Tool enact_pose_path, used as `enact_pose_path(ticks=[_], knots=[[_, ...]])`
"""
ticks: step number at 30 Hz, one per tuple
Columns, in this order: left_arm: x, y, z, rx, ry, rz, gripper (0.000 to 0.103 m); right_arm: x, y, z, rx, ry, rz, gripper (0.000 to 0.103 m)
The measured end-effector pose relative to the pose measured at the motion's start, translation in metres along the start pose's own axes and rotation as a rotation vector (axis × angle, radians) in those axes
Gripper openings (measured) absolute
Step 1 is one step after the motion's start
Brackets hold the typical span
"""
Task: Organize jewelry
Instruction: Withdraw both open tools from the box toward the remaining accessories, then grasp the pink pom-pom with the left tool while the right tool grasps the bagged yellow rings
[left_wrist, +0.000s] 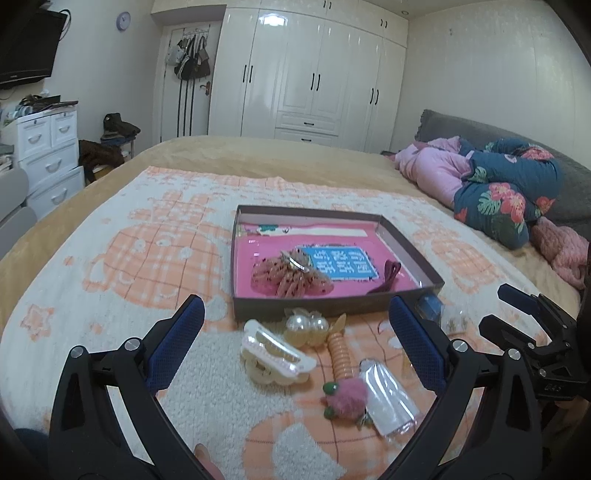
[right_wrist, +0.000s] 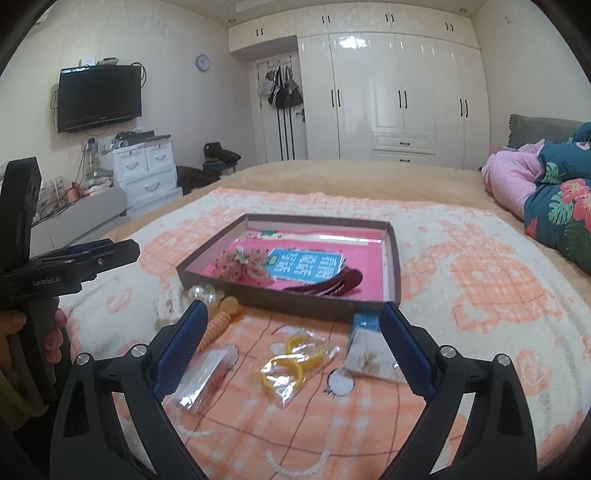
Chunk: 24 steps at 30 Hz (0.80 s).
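A shallow box with a pink floor (left_wrist: 243, 291) (right_wrist: 393, 258) lies on the towel and holds an orange beaded piece (left_wrist: 288, 278), a silver ring (left_wrist: 299, 264) and a dark red hair clip (right_wrist: 328, 284). In front of it lie a white claw clip (left_wrist: 273, 356), clear ball hair ties (left_wrist: 306, 326), an orange coil band (left_wrist: 340, 354), a pink pompom tie (left_wrist: 345, 400), a clear packet (left_wrist: 388, 398), bagged yellow hoops (right_wrist: 295, 362) and a card of earrings (right_wrist: 369, 360). My left gripper (left_wrist: 295, 332) is open above the claw clip. My right gripper (right_wrist: 295, 334) is open above the yellow hoops.
An orange-and-white towel (left_wrist: 147, 258) covers the bed. Folded quilts (left_wrist: 498, 188) lie at the right. White drawers (right_wrist: 147, 170) and a wall TV (right_wrist: 99, 96) stand at the left, wardrobes (right_wrist: 388, 96) behind.
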<state>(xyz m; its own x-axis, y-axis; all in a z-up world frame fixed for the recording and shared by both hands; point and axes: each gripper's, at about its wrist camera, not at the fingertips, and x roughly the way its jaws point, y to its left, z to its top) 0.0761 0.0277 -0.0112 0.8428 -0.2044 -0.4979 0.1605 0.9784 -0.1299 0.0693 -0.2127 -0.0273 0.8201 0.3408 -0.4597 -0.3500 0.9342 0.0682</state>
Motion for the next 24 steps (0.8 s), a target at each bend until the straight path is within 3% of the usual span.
enact_pose_path(ticks=[9,18,24], knots=[[0.003,0.010,-0.016,-0.026,0.080,0.000,0.091,0.008,0.005,-0.013,-0.022,0.054,0.010,0.091],[0.015,-0.003,-0.032,0.018,0.162,-0.039,0.091,0.026,0.005,-0.025,-0.015,0.139,0.033,0.088],[0.026,-0.009,-0.043,0.040,0.232,-0.084,0.073,0.047,0.005,-0.034,-0.006,0.228,0.065,0.078]])
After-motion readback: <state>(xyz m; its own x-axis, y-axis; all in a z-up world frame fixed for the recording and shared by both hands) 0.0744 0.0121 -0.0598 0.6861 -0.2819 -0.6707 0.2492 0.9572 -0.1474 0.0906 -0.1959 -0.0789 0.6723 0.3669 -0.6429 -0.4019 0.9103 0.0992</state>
